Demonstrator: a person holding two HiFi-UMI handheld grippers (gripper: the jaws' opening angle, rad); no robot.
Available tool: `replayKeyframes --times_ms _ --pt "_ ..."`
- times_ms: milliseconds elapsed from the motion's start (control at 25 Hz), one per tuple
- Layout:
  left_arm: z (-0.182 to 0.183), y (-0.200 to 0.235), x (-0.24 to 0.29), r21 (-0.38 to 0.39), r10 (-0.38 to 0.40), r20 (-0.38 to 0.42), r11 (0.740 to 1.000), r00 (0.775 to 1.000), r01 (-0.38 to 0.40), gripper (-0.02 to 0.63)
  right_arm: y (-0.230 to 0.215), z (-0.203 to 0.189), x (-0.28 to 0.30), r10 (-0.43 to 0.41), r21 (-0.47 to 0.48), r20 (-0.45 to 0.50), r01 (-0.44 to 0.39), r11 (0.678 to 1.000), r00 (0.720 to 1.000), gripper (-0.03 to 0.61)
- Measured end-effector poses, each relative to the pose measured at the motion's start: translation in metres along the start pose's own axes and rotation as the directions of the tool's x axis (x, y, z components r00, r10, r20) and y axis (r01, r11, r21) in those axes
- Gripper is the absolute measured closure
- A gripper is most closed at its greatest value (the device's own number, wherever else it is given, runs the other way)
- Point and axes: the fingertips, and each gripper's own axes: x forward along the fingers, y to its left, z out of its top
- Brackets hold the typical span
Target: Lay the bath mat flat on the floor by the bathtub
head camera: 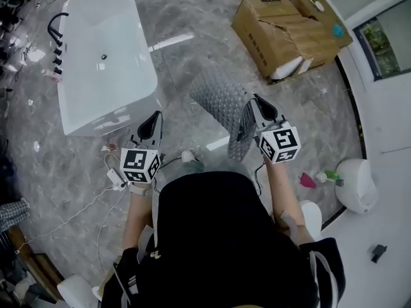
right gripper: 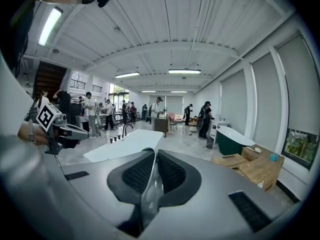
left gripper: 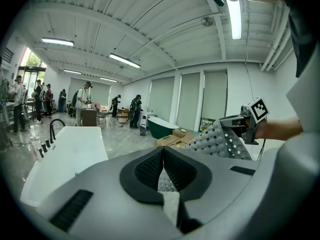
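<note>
A grey perforated bath mat hangs in the air to the right of the white bathtub. My right gripper is shut on its right edge, and the mat droops from the jaws toward the marble floor. In the right gripper view the mat's thin edge runs between the closed pads. My left gripper is shut with nothing in it, near the tub's front corner and apart from the mat. The left gripper view shows the mat at the right, held by the right gripper, with the tub at the left.
Cardboard boxes lie on the floor beyond the mat. A white rounded fixture and small pink and green items sit at the right. A black faucet stands at the tub's left end. Cables trail on the floor. People stand far off.
</note>
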Motion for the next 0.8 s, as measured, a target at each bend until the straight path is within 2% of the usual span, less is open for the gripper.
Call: replayKeyframes --times_ms 240,440,560,800 --pt "-0.002 0.034 0.008 -0.03 0.073 -0.03 0.997 0.997 -0.074 0.594 0.003 0.031 0.073 0.108 -0.055 -0.004 -0.108 0.993 0.994 0.537" --pt "-0.008 0.057 0.021 -0.082 0.172 -0.044 0.981 0.984 -0.175 0.594 0.008 0.041 0.133 0.233 -0.077 -0.022 -0.234 0.969 0.972 0.537" --pt "-0.007 0.064 0.035 -0.112 0.242 -0.059 0.963 0.969 -0.247 0.594 0.017 0.043 0.168 0.343 -0.102 -0.046 -0.346 0.933 0.938 0.537" --pt "-0.01 0.071 0.065 -0.173 0.375 -0.097 0.906 0.922 -0.387 0.578 0.029 0.036 0.23 0.529 -0.105 -0.102 -0.538 0.836 0.842 0.537"
